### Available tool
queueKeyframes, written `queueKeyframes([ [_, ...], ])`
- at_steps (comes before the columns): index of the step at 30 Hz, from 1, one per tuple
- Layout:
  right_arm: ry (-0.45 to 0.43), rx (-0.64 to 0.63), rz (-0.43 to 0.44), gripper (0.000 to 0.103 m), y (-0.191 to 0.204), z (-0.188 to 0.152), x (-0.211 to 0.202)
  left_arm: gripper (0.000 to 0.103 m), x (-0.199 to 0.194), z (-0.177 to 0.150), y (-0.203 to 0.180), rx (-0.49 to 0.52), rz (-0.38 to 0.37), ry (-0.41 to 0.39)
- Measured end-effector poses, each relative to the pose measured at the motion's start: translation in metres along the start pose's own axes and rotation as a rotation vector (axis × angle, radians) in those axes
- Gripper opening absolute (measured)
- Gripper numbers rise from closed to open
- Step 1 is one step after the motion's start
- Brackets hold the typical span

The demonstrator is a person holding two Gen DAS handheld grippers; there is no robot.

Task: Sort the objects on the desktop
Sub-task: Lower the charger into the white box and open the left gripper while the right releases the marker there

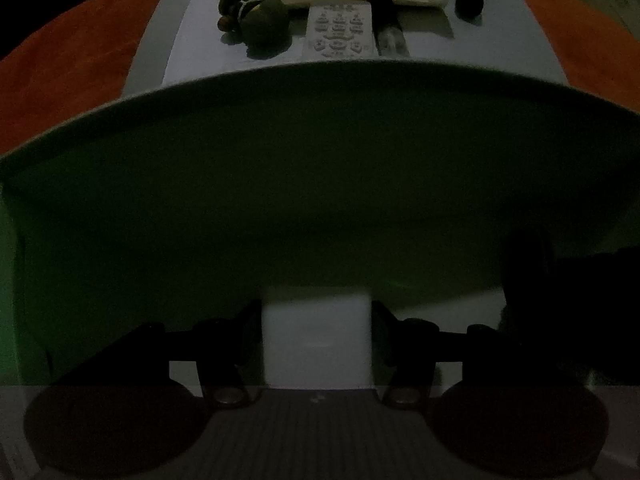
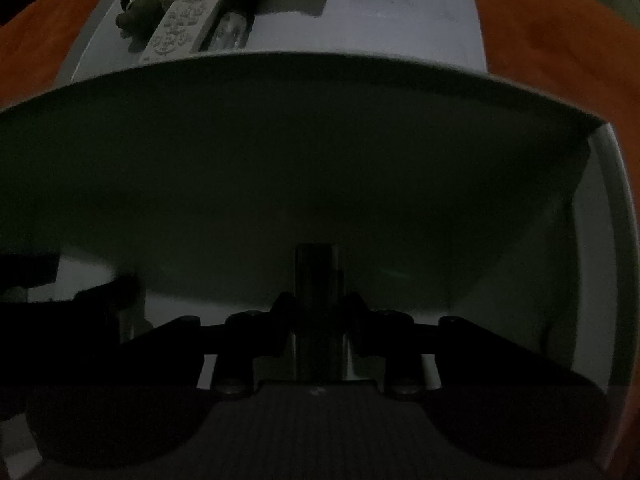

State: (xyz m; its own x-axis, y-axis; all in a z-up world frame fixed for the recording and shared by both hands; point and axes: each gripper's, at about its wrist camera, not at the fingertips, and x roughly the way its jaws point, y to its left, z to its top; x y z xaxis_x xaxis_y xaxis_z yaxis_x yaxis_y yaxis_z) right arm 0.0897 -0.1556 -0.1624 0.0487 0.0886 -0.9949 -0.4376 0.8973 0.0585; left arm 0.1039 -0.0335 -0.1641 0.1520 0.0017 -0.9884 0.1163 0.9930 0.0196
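Dim scene inside a smooth, pale box point(image 1: 280, 184) with curved walls. Left gripper point(image 1: 316, 344) clenched on a white rectangular block point(image 1: 316, 340); right gripper point(image 2: 319, 320) clenched on a dark shiny cylinder point(image 2: 319, 280). Beyond, on the white bench point(image 1: 208, 52): keypad remote point(image 1: 338, 32), round dark toy point(image 1: 256, 20).

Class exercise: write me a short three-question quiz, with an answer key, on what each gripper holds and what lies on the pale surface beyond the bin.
1. True or false: the left gripper is shut on a white block.
2. What does the right gripper hold? A) a dark upright cylinder B) a spoon C) nothing
3. Fill in: beyond the bin wall, the white keypad remote lies between a dark plush toy and a clear ____ with a dark cap.

Key: 1 true; 2 A; 3 tube.
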Motion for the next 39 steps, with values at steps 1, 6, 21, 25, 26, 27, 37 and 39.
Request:
queueKeyframes([
  [1,-0.002,0.0,0.0,0.032,0.0,0.0,-0.001,0.051,0.0,-0.001,0.0,-0.001,0.003,-0.001],
  [6,-0.006,0.011,0.0,0.034,-0.001,-0.002,-0.004,0.053,-0.002,-0.002,-0.002,0.006,0.017,-0.006],
  [21,-0.032,0.013,0.024,0.042,0.0,-0.007,-0.03,0.058,-0.024,-0.005,-0.007,0.006,0.035,-0.031],
  [25,-0.044,0.02,0.026,0.044,-0.001,-0.007,-0.024,0.067,-0.032,-0.01,-0.002,-0.002,0.05,-0.046],
  [26,-0.049,0.023,0.026,0.044,-0.003,-0.008,-0.028,0.068,-0.035,-0.011,0.0,-0.003,0.05,-0.05],
  [27,-0.055,0.024,0.026,0.045,-0.002,-0.008,-0.032,0.07,-0.038,-0.012,0.001,-0.003,0.051,-0.055],
  [37,-0.13,0.027,0.037,0.045,0.005,-0.016,-0.078,0.071,-0.085,-0.018,0.012,-0.041,0.041,-0.123],
  [39,-0.153,0.026,0.041,0.045,0.006,-0.017,-0.091,0.071,-0.099,-0.019,0.013,-0.048,0.041,-0.146],
])
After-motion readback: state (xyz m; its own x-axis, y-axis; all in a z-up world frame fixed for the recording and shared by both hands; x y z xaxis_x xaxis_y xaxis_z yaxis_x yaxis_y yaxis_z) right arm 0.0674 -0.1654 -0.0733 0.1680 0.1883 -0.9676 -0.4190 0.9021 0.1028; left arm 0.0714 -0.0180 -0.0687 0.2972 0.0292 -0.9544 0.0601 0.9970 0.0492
